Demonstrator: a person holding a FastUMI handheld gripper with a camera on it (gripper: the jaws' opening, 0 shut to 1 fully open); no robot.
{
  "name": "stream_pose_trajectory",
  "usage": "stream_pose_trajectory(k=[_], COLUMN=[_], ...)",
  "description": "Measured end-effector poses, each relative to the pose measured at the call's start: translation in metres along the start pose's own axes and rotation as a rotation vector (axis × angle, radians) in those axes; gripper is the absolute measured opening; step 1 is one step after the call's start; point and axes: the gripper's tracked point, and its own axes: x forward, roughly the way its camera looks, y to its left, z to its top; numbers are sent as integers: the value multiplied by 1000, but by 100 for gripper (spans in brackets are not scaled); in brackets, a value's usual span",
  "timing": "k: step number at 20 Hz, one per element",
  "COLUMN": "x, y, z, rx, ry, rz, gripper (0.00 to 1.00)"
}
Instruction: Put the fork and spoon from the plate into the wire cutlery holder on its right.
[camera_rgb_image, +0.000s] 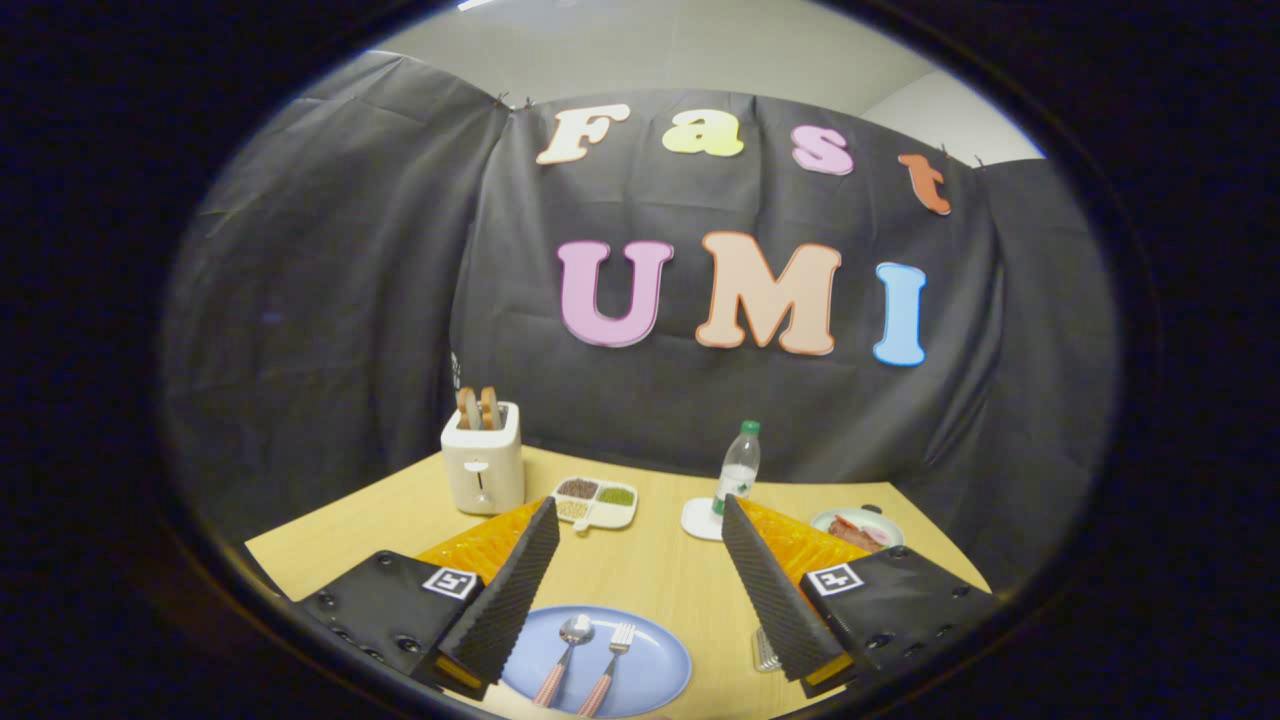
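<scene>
Below the fingers: spoon (568, 655) and fork (608, 663) lie side by side on the blue plate (655, 670), heads toward the booth wall, handles toward 6 o'clock; spoon at the fork's 9 o'clock.
Relative to jaws: both utensils sit low between the two fingers, nearer the left one; the spoon's bowl lies just beside the left finger's lower end, nothing touching.
Gripper (640, 515): fingers spread wide apart and released, gripping nothing, held above the table (640, 575).
Plate: rests on the yellow-wood table between the fingers, its left rim hidden behind the left finger.
Wire cutlery holder (766, 650): a small piece of wire shows at the plate's 3 o'clock, just beside the right finger's lower end and mostly hidden by it.
Beyond the fingers, 11 o'clock: white toaster (484, 462) with two slices of bread standing in its slots; a divided dish (596, 500) of grains just at its 3 o'clock.
Beyond the fingers, 12 to 1 o'clock: clear bottle (738, 470) with green cap, upright on a white coaster (698, 520).
Far right, 2 o'clock: small plate of food (860, 528) near the table's edge.
</scene>
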Motion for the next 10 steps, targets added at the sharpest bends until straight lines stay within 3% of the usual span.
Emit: stream_pose_trajectory(k=[10], x=[4], y=[7], z=[-118], rx=[2], ry=[309], rz=[38], gripper=[100])
